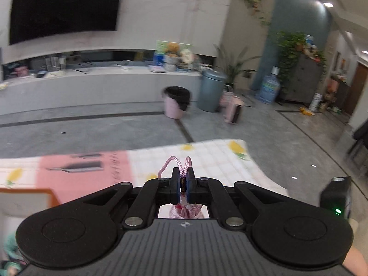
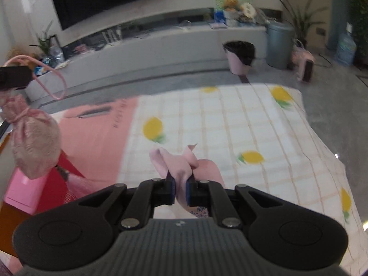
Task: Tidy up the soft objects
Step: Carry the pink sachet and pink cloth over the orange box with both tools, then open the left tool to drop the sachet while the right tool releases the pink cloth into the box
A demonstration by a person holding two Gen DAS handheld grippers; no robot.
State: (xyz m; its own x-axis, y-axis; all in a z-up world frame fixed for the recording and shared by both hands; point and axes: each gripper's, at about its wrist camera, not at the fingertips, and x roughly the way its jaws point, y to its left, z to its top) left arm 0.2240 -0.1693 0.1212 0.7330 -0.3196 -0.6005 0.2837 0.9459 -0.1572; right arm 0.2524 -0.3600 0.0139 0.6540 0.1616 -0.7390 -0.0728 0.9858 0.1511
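Your left gripper is clamped on the pink braided drawstring of a small pink satin pouch; in the right wrist view the pouch hangs free below that gripper, off the table, its neck tied and its cord looping out beside the jaws; in the left wrist view only a scrap of the pouch shows beneath the closed pads. Your right gripper is closed tight on a pink cloth, bunched between the blue pads with folds spilling forward and a tail trailing beneath; whether that tail still touches the table cannot be told. Both items sit above the lemon-print tablecloth, which carries a pink printed sheet at its left; a pink box lies below the pouch at the left edge, beside a red patch I cannot identify. Beyond the table stand a pink waste bin with a black liner and a grey-blue bin on the floor, well apart from the work. Judgement: the step in hand is the carry, both soft items lifted and neither yet placed; the next move calls for choosing a destination, probably the pink box, lowering the swinging pouch steadily over it, and releasing only once it rests; the thin cord may slip.
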